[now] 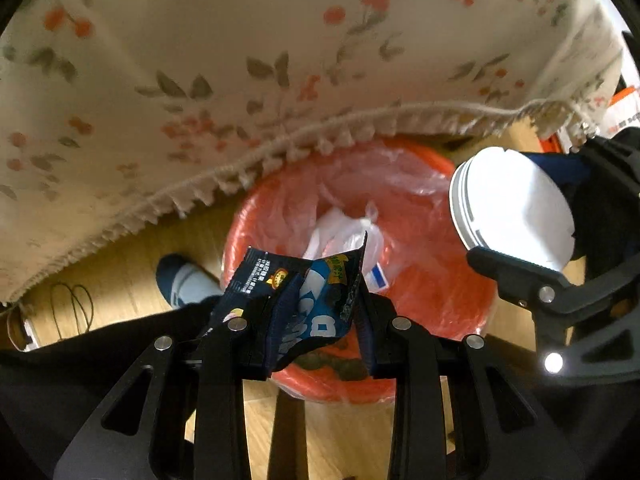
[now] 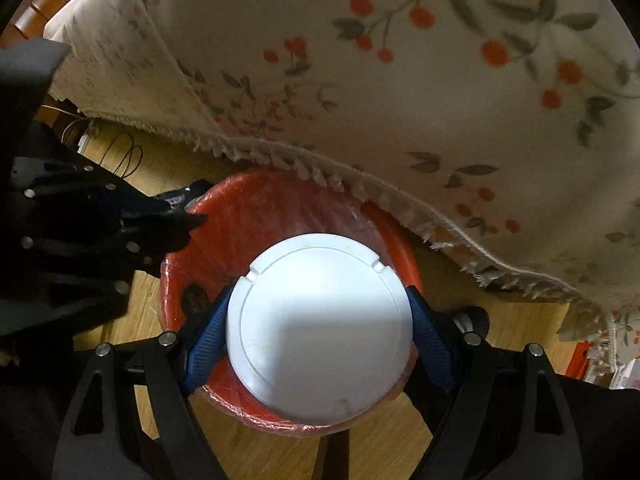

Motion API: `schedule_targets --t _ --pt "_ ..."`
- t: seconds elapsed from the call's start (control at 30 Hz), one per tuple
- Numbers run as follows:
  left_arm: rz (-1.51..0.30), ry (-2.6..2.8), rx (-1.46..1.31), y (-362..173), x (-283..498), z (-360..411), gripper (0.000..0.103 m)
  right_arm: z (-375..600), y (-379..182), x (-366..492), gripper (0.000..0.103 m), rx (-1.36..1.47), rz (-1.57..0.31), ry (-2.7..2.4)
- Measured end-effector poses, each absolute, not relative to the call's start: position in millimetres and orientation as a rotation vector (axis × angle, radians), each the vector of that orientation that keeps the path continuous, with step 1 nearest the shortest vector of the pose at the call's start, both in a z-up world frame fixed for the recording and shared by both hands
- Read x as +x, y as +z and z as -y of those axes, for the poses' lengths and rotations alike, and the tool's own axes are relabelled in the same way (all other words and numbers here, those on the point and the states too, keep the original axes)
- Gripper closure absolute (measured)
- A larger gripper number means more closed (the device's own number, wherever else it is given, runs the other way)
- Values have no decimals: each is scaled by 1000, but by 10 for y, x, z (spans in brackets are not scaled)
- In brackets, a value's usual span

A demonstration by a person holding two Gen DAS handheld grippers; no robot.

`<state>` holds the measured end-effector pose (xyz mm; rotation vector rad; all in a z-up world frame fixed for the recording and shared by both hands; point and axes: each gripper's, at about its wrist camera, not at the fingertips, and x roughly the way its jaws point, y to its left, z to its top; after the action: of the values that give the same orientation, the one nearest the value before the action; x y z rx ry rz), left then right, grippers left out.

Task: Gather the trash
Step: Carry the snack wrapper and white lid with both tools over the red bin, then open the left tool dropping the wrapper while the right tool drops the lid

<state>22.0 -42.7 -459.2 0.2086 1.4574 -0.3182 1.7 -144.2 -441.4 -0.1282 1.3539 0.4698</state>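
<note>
Both loads poised over the orange bin [image 1: 420,280], the landmark for everything here. Left tongs [image 1: 320,340] pinching a crumpled dark-blue snack wrapper [image 1: 304,300] between the blue pads, wrapper standing up out of the grip, long axis roughly upright and leaning away from the camera. Below and beyond it — the bin's mouth, lined with a clear plastic liner [image 1: 400,176] and already holding a knotted white bag [image 1: 344,236]. Wrapper seemingly above the near rim rather than the centre of the bin, so a release probably wants a little more reach toward the middle.

Right tongs [image 2: 320,332] spread wide and clamped on a round white container [image 2: 320,328], its flat face turned toward the camera, directly over the bin [image 2: 280,200] and covering most of the opening. Apparently the better placed of the two for dropping straight down.

From the left wrist: the bin's contents, the white container [image 1: 512,204] off to the bin's right side, and a blue-and-white shoe [image 1: 184,280] on the wooden floor [image 1: 340,432] left of the bin. From the right wrist: interior hidden behind the container, but the left tongs [image 2: 176,216] visible at the bin's left rim, and the fringed floral cloth [image 2: 400,100] hanging close over the far rim — a possible snag for anything lifted there.
</note>
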Motion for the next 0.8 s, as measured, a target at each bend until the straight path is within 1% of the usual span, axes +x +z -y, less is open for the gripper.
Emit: schedule_targets --t 0.27,0.43,0.47,0.53,0.57,0.6,0.8 --pt "-1507 -322 195 -4747 291 475 71 1421 -4578 48 21 -122 -1403 485" --pt "-1521 -324 194 -4797 313 493 68 1419 -4618 58 20 -123 -1422 490" --pt "-1523 -323 191 -4805 317 489 66 1421 -4620 59 20 -123 -1424 491" --pt "-1526 -321 185 -4808 324 483 59 1406 -4642 58 20 -125 -1431 494" --pt "-1526 -319 183 -4810 326 481 54 1399 -4657 65 20 -128 -1435 494" --pt "-1525 -319 182 -4794 325 481 52 1389 -4672 68 19 -131 -1437 495" --pt "-1519 -302 178 -4763 326 461 51 1325 -4737 60 16 -149 -1451 504"
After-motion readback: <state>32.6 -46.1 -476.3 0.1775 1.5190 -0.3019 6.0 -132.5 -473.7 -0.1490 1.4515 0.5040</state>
